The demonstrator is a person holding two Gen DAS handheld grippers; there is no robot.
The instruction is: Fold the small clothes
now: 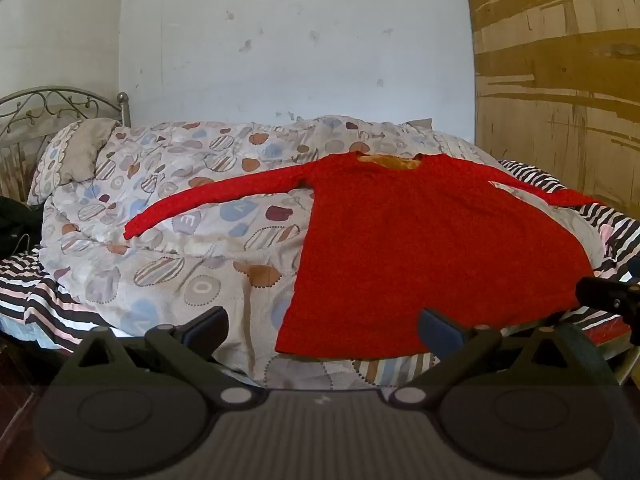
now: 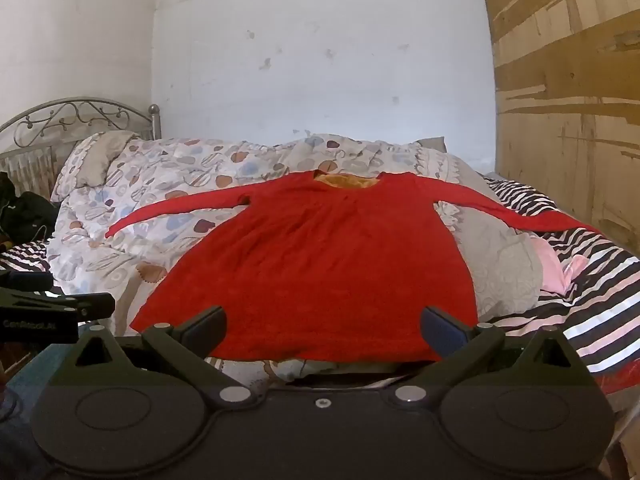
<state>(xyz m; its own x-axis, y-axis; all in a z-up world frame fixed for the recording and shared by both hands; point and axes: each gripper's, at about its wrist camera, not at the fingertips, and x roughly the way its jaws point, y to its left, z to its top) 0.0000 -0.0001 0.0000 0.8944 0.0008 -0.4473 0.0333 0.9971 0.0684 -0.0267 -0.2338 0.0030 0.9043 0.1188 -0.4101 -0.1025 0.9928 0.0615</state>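
A red long-sleeved garment [image 1: 420, 248] lies spread flat on the bed, neck at the far side, both sleeves stretched out sideways. It also shows in the right wrist view [image 2: 320, 272]. My left gripper [image 1: 323, 326] is open and empty, just in front of the hem's left corner. My right gripper [image 2: 322, 326] is open and empty, in front of the middle of the hem. The right gripper's tip shows at the right edge of the left wrist view [image 1: 608, 294]; the left gripper shows at the left edge of the right wrist view [image 2: 60, 306].
A patterned duvet [image 1: 180, 216] covers the bed under the garment, over a striped sheet [image 2: 592, 320]. A pillow [image 1: 76, 156] and metal headboard [image 1: 48, 108] are at the far left. A wooden panel [image 1: 560, 80] stands at the right, a white wall behind.
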